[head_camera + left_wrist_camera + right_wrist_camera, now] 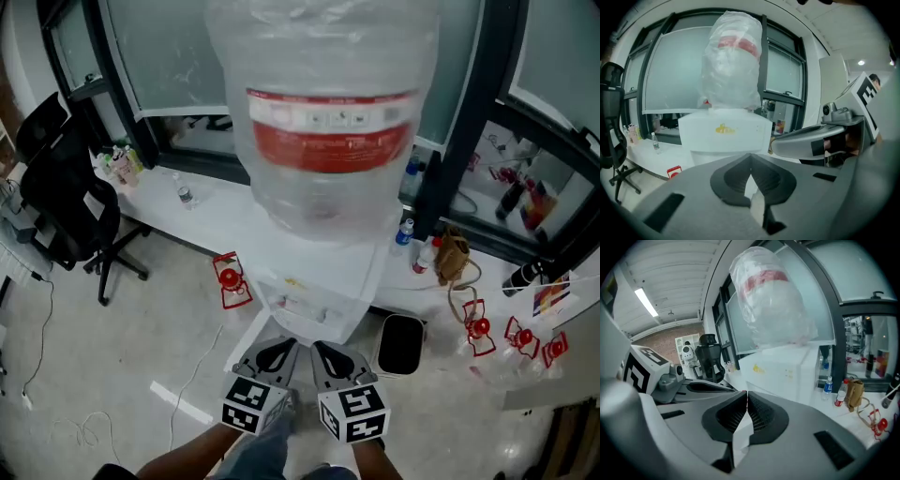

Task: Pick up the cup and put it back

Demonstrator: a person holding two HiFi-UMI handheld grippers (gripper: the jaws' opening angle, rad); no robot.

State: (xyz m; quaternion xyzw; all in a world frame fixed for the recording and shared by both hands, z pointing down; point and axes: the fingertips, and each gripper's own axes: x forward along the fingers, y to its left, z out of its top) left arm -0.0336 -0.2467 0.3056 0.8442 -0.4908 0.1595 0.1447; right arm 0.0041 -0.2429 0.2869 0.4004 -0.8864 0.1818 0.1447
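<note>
Cup: none shows in any view, and nothing sits between either pair of my jaws. I cannot tell where it stands, and I judge the pick-up not yet begun.
Left gripper [750, 161]: jaws pressed together and empty, which suits a claw with nothing to carry.
Right gripper [747, 397]: jaws together as well. Only pale background shows through the slit below the tips.
Pairing: I hold the two side by side, almost touching, both aimed at the same front panel, probably to line up on wherever the cup sits.
Water dispenser [314, 291]: a white cabinet just ahead of both claws, standing against the window ledge.
Water jug [323, 122]: upended on the dispenser, with a red label, wrapped in clear plastic film.
Head view only: the floor around the dispenser, with a black bin [401, 344] just to its right, a red-and-white clamp [228, 279] to its left and a brown paper bag [452, 255] on the ledge.
Left gripper view only: the office chair [611, 136] from the side and the right gripper's flank.
Right gripper view only: a ceiling light strip [646, 302] and the dispenser's far side, but still no cup.
</note>
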